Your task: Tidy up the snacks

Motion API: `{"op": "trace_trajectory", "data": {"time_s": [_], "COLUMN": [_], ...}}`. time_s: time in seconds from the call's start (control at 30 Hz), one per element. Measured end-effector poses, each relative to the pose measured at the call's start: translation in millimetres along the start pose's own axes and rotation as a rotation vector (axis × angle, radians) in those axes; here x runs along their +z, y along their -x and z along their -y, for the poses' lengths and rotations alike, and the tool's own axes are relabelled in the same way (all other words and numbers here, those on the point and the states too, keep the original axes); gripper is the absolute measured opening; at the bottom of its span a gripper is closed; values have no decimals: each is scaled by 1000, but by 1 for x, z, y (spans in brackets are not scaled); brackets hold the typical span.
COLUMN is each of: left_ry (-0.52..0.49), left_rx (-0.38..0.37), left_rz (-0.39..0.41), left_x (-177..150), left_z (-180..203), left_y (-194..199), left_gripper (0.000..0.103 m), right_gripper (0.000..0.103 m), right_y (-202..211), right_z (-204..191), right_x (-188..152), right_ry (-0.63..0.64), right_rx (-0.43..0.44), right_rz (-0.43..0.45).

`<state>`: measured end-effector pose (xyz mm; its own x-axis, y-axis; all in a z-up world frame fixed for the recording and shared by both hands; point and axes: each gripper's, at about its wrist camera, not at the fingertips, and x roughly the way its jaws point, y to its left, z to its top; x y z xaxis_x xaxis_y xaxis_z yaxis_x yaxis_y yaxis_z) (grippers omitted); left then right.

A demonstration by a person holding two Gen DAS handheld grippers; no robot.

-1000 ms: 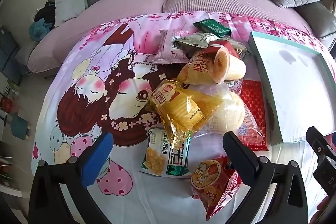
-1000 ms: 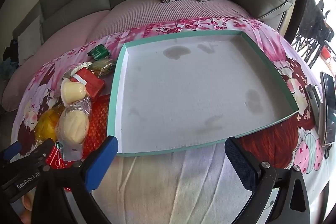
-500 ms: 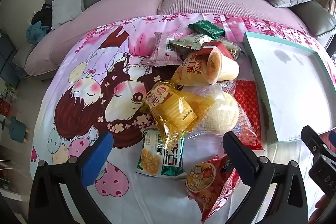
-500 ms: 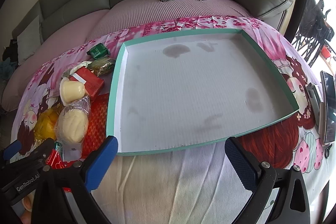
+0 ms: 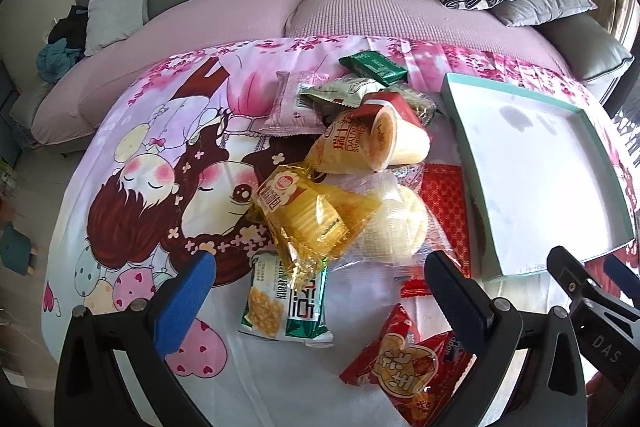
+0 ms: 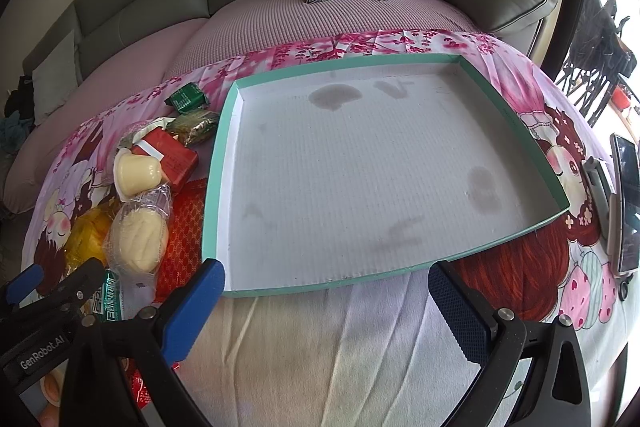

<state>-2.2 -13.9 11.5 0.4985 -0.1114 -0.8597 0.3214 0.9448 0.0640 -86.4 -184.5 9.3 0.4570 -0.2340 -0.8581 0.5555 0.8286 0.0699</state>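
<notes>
Both grippers stood wide and held nothing: the left gripper (image 5: 320, 291) hung over the near edge of the snack heap, the right gripper (image 6: 326, 297) before the teal-rimmed tray (image 6: 214, 163). Just under the left one lay the green corn packet (image 5: 286, 301) and a red packet (image 5: 404, 359); the yellow bag (image 5: 312, 215) sat behind them. No snack lay in the tray, so sorting looked unbegun. Next called for lowering onto one loose packet and closing.
</notes>
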Motion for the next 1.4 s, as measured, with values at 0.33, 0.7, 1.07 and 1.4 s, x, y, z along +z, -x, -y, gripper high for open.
{"op": "trace_trajectory", "data": {"time_s": [0.33, 0.7, 1.07, 1.4], "left_ry": [0, 2, 4, 18], "left_rx": [-51, -93, -97, -69], "left_rz": [18, 23, 19, 22], "left_x": [0, -1, -1, -1], "left_z": [2, 2, 1, -2], "left_y": [4, 5, 4, 4], "left_gripper": [103, 103, 103, 103], "right_gripper": [103, 103, 103, 103], "right_y": [-1, -1, 1, 0], "right_z": [0, 0, 1, -1], "right_x": [0, 0, -1, -1], "right_ry": [0, -1, -1, 0], "right_rx": [0, 1, -7, -8], "right_rz": [-1, -1, -1, 0]}}
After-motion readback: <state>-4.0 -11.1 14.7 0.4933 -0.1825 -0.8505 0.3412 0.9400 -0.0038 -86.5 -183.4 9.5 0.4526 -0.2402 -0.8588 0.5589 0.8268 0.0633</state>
